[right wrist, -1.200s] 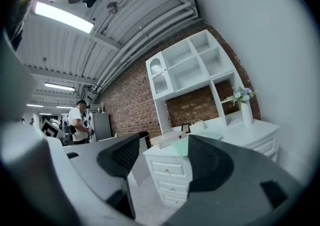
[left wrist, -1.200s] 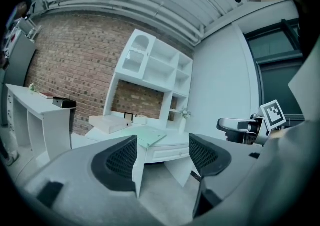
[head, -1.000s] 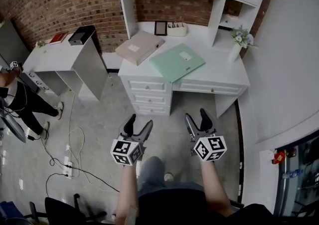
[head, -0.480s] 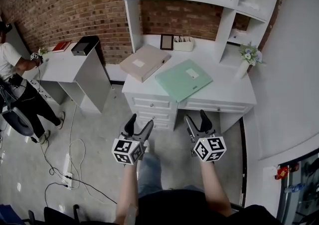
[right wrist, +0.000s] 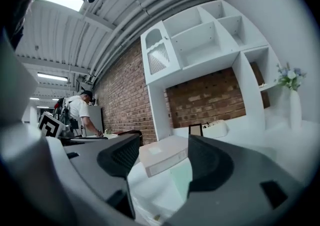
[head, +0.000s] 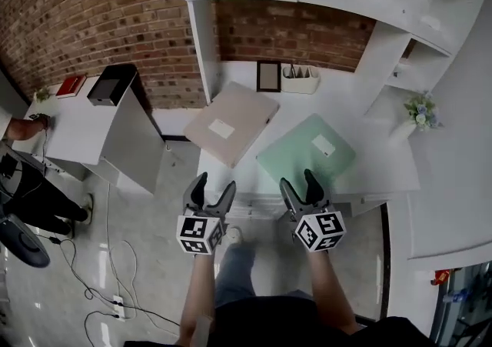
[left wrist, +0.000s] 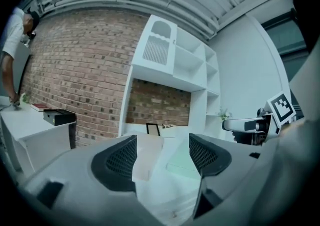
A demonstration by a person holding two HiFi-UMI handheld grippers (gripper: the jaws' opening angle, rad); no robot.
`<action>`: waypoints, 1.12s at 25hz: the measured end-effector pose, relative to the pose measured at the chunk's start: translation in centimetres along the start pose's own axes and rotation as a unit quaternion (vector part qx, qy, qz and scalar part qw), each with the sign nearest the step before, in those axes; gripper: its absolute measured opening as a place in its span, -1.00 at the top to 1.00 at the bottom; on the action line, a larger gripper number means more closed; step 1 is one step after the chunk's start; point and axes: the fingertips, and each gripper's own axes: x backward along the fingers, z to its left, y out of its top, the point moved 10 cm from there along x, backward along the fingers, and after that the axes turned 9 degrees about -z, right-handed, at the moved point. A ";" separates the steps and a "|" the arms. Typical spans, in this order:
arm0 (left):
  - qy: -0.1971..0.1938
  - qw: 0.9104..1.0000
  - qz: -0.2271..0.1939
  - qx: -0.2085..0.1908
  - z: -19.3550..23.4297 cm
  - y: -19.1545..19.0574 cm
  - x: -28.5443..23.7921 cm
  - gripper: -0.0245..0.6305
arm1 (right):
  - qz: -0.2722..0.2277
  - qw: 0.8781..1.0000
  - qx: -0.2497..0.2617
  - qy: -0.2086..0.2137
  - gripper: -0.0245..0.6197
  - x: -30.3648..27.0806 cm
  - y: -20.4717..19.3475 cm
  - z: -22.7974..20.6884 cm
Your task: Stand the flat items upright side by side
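Two file boxes — beige (head: 231, 122), green (head: 306, 155) — lie flat.

No writing can be read anywhere. The flat beige box file (head: 238, 111) bears a small white paper label (head: 221, 128) and the flat mint-green box file (head: 296, 161) a second white label (head: 324, 146). Any print on either is too small to make out. The marker cubes on the left gripper (head: 209, 186) and right gripper (head: 298, 180) show only black-and-white square patterns.
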 end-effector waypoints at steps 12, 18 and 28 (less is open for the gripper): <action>-0.066 0.995 0.070 0.016 13.1 0.9 -14.6 -0.01 | 0.030 0.997 -0.026 -0.061 0.04 -15.8 -1.5 0.3; -0.077 0.993 0.092 0.016 14.6 0.6 -18.1 -0.02 | 0.041 0.996 -0.032 -0.078 0.04 -18.8 -1.9 -1.0; -0.095 0.987 0.132 0.005 16.8 0.1 -22.8 -0.02 | 0.056 0.993 -0.049 -0.096 0.05 -22.5 -2.8 -2.4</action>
